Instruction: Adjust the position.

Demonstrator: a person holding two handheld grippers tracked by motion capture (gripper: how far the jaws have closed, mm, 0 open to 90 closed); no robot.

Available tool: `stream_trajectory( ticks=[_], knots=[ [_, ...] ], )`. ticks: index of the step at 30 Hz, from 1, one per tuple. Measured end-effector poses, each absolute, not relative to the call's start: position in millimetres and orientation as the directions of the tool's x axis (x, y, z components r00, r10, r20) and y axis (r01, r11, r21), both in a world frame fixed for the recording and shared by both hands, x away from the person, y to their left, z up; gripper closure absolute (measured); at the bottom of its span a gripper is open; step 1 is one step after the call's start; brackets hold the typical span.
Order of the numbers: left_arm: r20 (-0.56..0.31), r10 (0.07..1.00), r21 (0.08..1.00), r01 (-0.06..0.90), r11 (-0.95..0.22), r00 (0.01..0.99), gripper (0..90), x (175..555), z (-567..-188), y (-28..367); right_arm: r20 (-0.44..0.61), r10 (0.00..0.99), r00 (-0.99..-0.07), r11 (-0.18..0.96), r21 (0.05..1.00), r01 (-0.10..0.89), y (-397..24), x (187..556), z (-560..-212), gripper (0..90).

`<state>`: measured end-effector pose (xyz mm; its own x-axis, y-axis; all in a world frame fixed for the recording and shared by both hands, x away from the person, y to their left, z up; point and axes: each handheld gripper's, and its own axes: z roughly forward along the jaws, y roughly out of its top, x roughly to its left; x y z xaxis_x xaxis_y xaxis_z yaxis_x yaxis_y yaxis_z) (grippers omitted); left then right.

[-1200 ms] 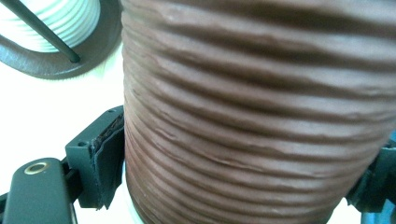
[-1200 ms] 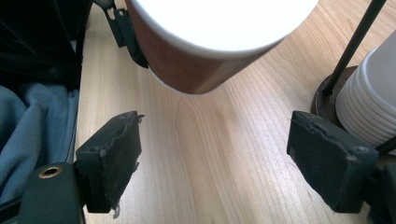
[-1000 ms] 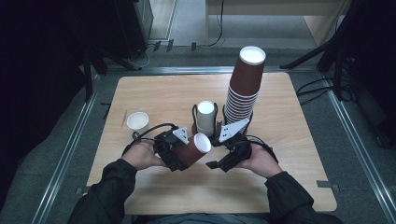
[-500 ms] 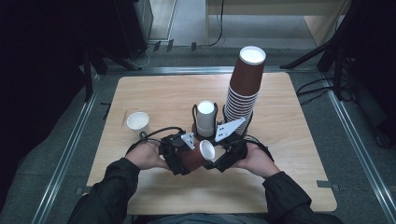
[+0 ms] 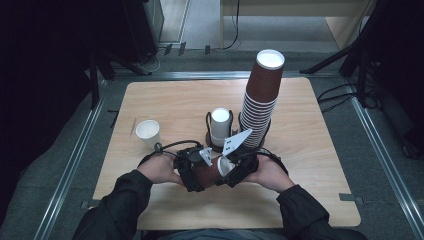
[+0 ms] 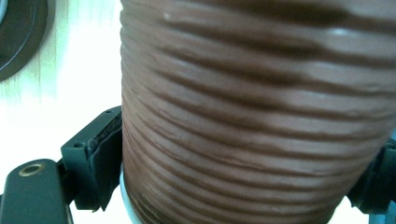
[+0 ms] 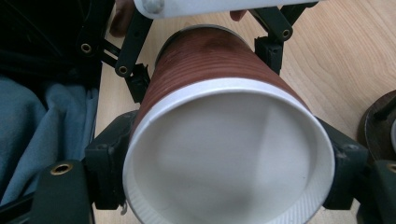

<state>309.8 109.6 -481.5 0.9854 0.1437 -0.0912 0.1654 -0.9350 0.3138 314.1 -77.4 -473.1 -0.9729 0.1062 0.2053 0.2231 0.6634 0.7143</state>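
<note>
Both grippers are clamped on one ribbed brown paper cup (image 5: 210, 172) near the table edge, left gripper (image 5: 192, 172) and right gripper (image 5: 235, 170) mid-handover, so one side must let go next.

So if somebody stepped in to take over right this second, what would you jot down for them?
Left hand-held gripper: shut on the brown cup, near its base.
Right hand-held gripper: shut on the same cup at its white rim.
The cup lies sideways between them, above the table.
Behind: tall cup stack, a cup in the dark holder, a white cup at left.
Done: one cup held.
Left: probably setting it down.
</note>
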Motion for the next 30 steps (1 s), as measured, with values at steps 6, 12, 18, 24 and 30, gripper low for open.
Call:
stream_trajectory(
  ticks=[6, 12, 18, 24, 30],
  knots=[
    [-0.078, 0.144, 0.345, 0.162, -0.925, 0.987, 6.7, 308, -479, 112, 0.188, 0.093, -0.978, 0.665, 0.719, 0.202, -78, 314, -471, 21.9],
    [-0.094, 0.200, 0.425, 0.221, -0.878, 0.975, 0.0, 313, -472, 120, 0.193, 0.114, -0.975, 0.654, 0.724, 0.220, -86, 316, -468, 22.0],
    [-0.123, 0.223, 0.454, 0.255, -0.854, 0.967, 0.0, 314, -470, 131, 0.190, 0.140, -0.972, 0.638, 0.733, 0.236, -96, 318, -463, 22.0],
    [-0.128, 0.233, 0.516, 0.265, -0.815, 0.964, 0.0, 314, -468, 143, 0.185, 0.150, -0.971, 0.614, 0.752, 0.238, -105, 319, -460, 22.1],
    [-0.124, 0.254, 0.602, 0.276, -0.749, 0.959, 0.0, 315, -466, 153, 0.193, 0.166, -0.967, 0.572, 0.780, 0.254, -114, 319, -453, 22.0]
  ],
)
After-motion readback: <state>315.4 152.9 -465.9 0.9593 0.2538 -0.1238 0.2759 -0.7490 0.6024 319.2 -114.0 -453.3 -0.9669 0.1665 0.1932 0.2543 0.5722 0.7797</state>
